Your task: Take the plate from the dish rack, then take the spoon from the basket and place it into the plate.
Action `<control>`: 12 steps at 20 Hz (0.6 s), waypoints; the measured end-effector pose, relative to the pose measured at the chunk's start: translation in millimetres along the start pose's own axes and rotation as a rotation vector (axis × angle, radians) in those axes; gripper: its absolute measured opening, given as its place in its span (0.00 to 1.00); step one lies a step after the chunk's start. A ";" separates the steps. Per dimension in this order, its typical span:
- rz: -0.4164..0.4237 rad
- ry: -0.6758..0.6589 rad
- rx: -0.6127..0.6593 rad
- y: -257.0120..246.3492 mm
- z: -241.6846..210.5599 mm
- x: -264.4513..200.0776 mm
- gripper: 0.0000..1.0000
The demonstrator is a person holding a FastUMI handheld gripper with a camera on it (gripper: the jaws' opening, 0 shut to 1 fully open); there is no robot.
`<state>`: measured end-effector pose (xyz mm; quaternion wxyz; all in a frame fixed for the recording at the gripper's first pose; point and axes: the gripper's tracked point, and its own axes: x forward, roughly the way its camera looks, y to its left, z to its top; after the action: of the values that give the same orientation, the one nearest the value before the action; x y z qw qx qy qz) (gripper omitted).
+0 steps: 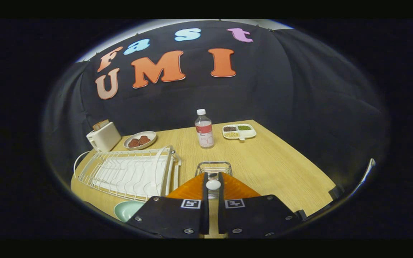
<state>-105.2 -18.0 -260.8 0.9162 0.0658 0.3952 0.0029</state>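
- Gripping seen: gripper [213, 179] fingers clamped on white spoon's [213, 185] rounded handle end, just above small wire basket [214, 167].
- Spoon judged light, stiff, glossy; slip is likely unless the handle is kept squarely pinched.
- Pale green plate [127, 209] lies on wooden table [274, 168], left of fingers, in front of white wire dish rack [129, 173].
- Clear plastic bottle [204, 129] stands beyond basket; rack corner is to be cleared.

I read no usable text. Clear plastic bottle with white cap and red label [204, 133]: print too small. Square black-white markers [190, 204] on gripper [213, 177] fingers: patterns, no characters.
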 end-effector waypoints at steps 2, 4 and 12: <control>0.011 -0.001 0.001 0.0 9.7 -11.7 0.10; 0.020 0.007 0.003 1.6 14.0 -24.1 0.10; 0.102 0.031 0.015 11.9 15.7 -76.0 0.10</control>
<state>-145.6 -12.4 -193.6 0.9081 0.0925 0.4056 0.0478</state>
